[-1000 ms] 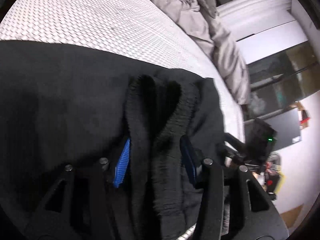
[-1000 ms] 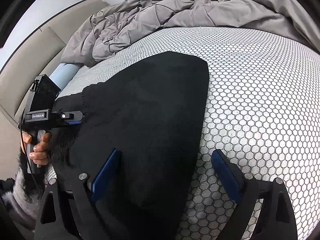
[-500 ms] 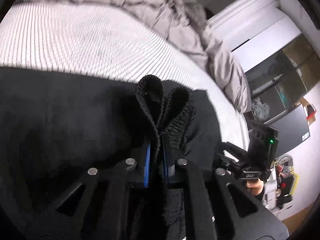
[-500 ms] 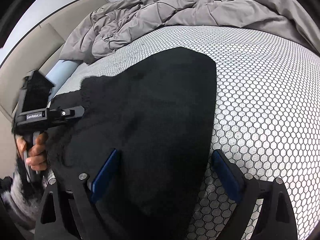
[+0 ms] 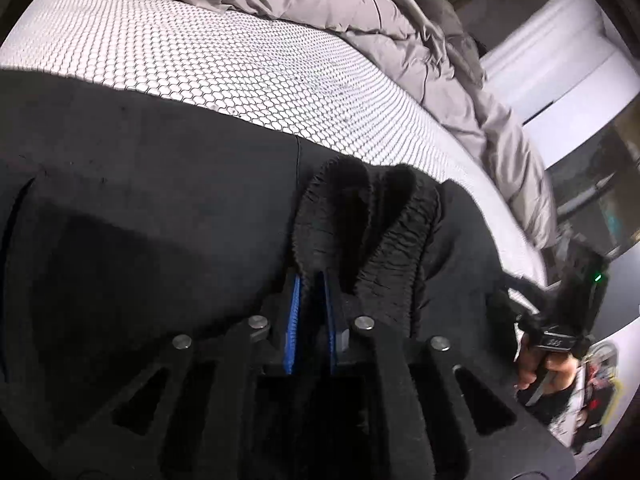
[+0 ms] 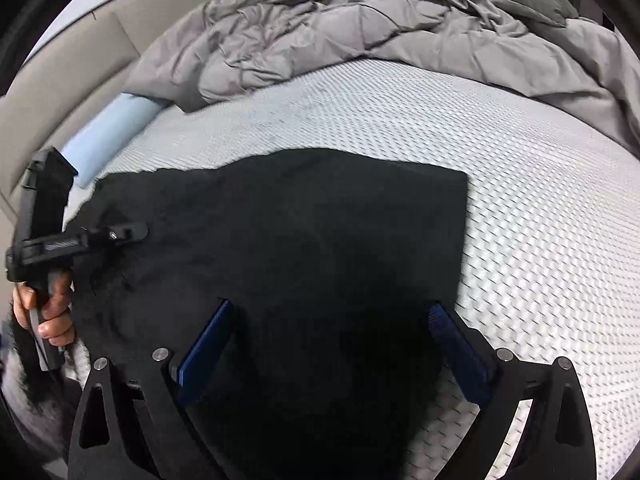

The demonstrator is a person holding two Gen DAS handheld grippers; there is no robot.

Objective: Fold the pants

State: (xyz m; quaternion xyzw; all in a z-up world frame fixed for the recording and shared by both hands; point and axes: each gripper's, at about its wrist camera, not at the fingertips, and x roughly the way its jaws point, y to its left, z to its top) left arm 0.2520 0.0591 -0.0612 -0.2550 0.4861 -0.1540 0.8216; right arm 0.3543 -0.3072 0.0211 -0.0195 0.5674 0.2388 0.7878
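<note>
Where a second ago left gripper (image 5: pixel 310 300) straddled ribbed waistband (image 5: pixel 340 216) wide open, jaws now pinch it, easing slightly apart. Right gripper (image 6: pixel 328 344) unchanged, gaping over pants (image 6: pixel 300 232), gripping nothing. Pants flat on mattress (image 6: pixel 540 208). Waist end secured, fold can start.

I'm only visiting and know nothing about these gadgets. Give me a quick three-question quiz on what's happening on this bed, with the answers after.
1. True or false: the left gripper is clamped on the ribbed waistband of the black pants.
2. Which describes the right gripper? A) shut on the pants B) open, with the pants lying between its blue pads C) holding the grey duvet
3. Fill in: the pants lie on a white mattress with a ______ pattern.

Key:
1. True; its blue pads pinch the gathered fabric.
2. B
3. Honeycomb.
</note>
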